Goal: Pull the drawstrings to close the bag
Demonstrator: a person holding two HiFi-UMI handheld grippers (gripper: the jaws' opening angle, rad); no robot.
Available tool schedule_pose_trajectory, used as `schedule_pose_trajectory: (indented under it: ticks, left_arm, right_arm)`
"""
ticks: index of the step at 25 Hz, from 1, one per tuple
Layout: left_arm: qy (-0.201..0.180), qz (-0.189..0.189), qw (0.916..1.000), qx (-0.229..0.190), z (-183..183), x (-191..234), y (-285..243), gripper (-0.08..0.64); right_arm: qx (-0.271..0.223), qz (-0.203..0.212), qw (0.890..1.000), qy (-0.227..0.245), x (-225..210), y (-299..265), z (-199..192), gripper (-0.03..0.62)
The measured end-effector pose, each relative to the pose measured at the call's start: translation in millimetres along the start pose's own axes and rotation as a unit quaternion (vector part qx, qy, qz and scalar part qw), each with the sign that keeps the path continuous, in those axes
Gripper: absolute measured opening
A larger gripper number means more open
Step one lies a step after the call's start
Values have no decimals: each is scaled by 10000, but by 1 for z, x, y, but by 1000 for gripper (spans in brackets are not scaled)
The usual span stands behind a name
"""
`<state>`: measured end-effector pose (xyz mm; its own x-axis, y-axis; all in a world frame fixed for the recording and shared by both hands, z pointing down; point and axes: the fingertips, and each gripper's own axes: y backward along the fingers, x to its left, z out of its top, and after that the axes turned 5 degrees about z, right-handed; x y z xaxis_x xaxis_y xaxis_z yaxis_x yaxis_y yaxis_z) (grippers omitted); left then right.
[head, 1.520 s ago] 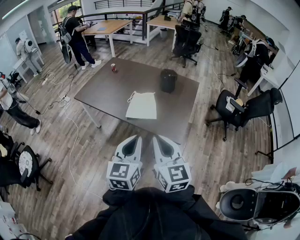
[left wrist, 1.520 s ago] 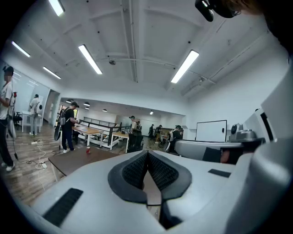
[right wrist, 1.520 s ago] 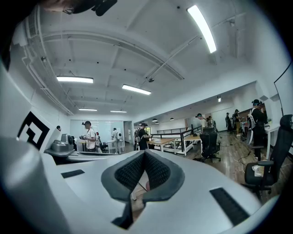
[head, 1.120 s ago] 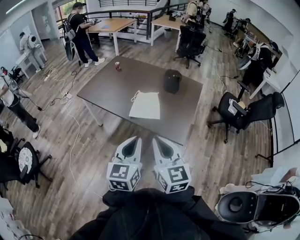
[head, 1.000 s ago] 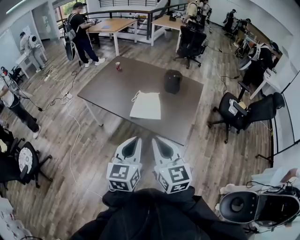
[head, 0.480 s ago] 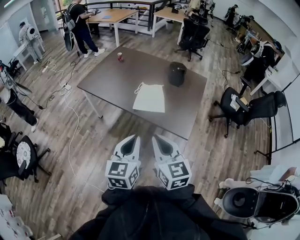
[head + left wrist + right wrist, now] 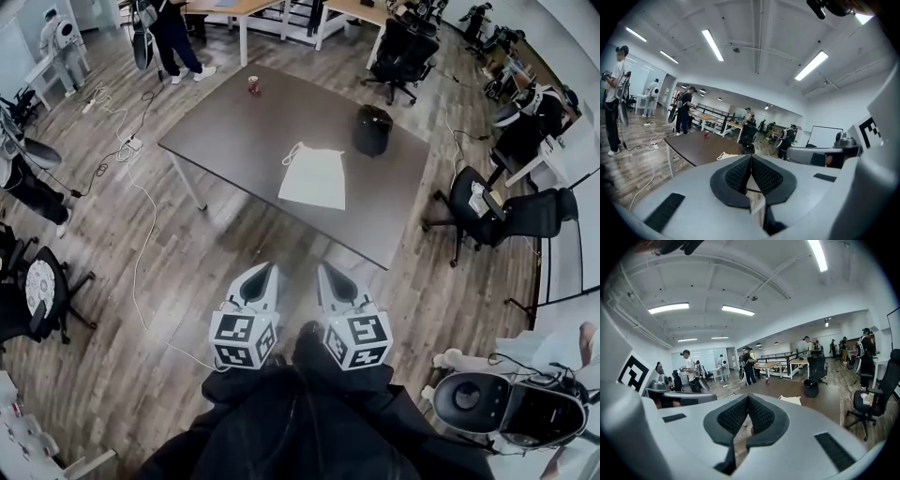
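Standing well back from the counter [image 7: 234,141]. Left claw [image 7: 262,272] and right claw [image 7: 327,273] are held side by side at the body, each pressed together on nothing. Bag [image 7: 315,179] lies flat towards the counter's near edge, drawstrings [image 7: 292,154] looped at its far-left corner, black bin [image 7: 372,129] beyond it.

Likely the approach: walk up to the near edge, part the claws late, take one cord each.

Head view gives the whole bag and cord. Gripper views give the meshed pads, with the bag only a pale sliver.
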<state>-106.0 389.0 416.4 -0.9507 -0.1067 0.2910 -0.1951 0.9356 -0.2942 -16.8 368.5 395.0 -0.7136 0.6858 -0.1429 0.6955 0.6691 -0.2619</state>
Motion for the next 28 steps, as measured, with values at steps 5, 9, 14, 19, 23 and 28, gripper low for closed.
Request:
schedule_pose_trajectory:
  ticks: [5, 9, 14, 19, 23, 28]
  left_arm:
    - [36, 105, 9999, 60, 9, 13, -34, 32]
    - [-42, 221, 9997, 131, 21, 20, -79, 32]
    - [-144, 403, 9989, 195, 45, 32, -161, 32]
    - [-228, 472, 9983, 273, 76, 35, -255, 32]
    - [-268, 504, 9978, 342, 93, 32, -315, 32]
    - [-282, 498, 9972, 473, 101, 29, -367, 32]
  right_arm:
    - [13, 61, 10000, -16, -23, -33, 10, 21]
    - [-7, 120, 9999, -102, -62, -71, 21, 21]
    - [-97, 140, 9996, -239, -133, -126, 41, 21]
    - [-113, 204, 9992, -315, -205, -182, 67, 21]
    - [-97, 314, 9990, -303, -248, -216, 84, 21]
    - [-51, 238, 9988, -422, -293, -242, 91, 21]
